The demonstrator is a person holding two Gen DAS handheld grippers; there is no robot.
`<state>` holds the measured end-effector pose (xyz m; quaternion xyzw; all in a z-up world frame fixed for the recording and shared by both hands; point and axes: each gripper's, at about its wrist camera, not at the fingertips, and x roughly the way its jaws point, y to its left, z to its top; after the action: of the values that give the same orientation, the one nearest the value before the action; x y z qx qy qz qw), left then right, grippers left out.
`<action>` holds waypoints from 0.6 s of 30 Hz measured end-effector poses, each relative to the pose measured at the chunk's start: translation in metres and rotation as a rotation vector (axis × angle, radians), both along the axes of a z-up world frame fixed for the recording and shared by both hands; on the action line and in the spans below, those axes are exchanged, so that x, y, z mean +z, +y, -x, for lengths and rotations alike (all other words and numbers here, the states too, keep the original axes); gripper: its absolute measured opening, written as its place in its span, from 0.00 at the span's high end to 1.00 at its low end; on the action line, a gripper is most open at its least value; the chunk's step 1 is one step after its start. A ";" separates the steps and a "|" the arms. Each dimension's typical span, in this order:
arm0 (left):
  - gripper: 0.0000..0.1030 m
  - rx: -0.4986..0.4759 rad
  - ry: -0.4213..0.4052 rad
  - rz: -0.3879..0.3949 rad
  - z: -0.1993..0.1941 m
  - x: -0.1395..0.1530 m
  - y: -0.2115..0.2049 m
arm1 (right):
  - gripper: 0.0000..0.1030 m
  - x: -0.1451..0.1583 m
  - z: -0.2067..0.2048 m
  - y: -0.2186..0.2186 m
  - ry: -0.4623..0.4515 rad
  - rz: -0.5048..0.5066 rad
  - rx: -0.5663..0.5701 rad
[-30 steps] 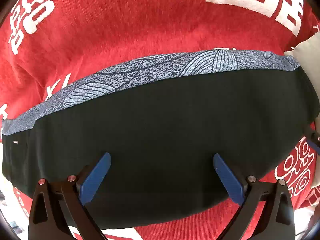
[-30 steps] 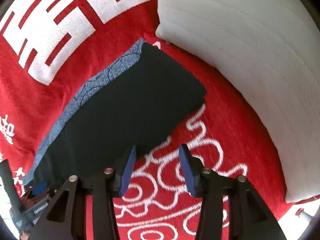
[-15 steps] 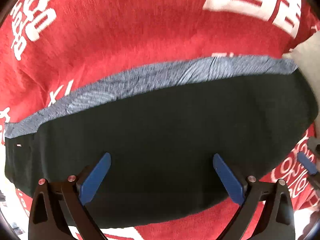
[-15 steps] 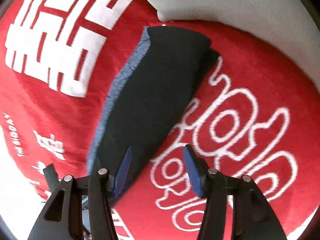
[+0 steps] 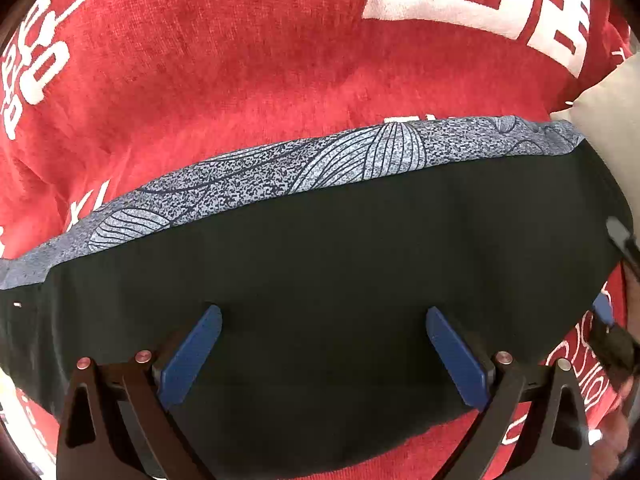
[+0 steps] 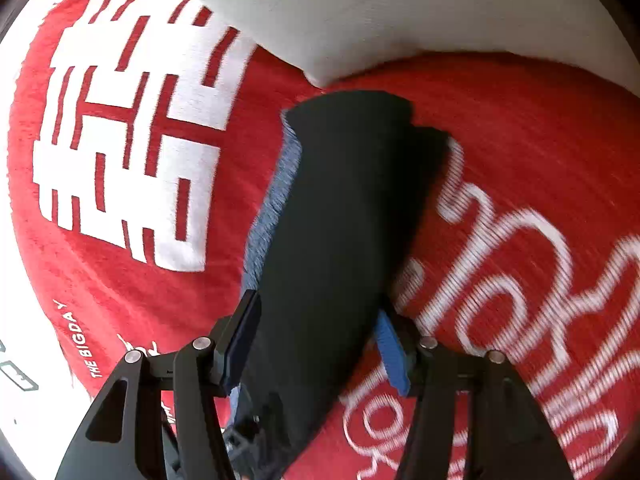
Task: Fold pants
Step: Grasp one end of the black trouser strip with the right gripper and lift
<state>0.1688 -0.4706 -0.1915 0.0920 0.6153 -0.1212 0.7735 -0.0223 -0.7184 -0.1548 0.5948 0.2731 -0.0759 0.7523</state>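
The folded pants point(image 5: 320, 248) lie flat on the red blanket, black on top with a grey-blue patterned strip point(image 5: 320, 164) along the far edge. My left gripper point(image 5: 324, 344) is open wide just above the near half of the black cloth, holding nothing. In the right wrist view the pants point(image 6: 344, 208) run away from me as a long black band with the grey-blue edge point(image 6: 272, 208) on its left. My right gripper point(image 6: 316, 344) is open and straddles the near end of the pants, one blue pad on each side.
A red blanket point(image 5: 240, 60) with white characters and scrollwork point(image 6: 120, 140) covers the surface. A white pillow point(image 6: 400, 12) lies just past the far end of the pants and shows at the right edge of the left wrist view point(image 5: 608, 108).
My right gripper has swung round to the end of the pants, opened wider and now straddles them. My left gripper has stayed open over the cloth, barely moving.
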 end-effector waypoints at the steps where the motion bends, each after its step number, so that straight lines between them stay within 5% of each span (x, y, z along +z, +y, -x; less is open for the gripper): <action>1: 0.00 -0.005 -0.004 -0.002 0.000 0.000 -0.001 | 0.41 0.002 -0.005 0.000 -0.008 0.018 0.010; 6: 0.00 -0.019 -0.012 -0.007 0.001 0.000 -0.002 | 0.40 0.005 -0.026 0.000 -0.023 0.061 0.049; 18: 0.00 -0.014 -0.004 -0.010 -0.005 0.002 -0.004 | 0.39 0.002 0.005 -0.008 0.021 -0.073 -0.026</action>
<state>0.1735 -0.4743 -0.1897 0.1004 0.6136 -0.1236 0.7734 -0.0269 -0.7262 -0.1532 0.6244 0.2757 -0.0817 0.7262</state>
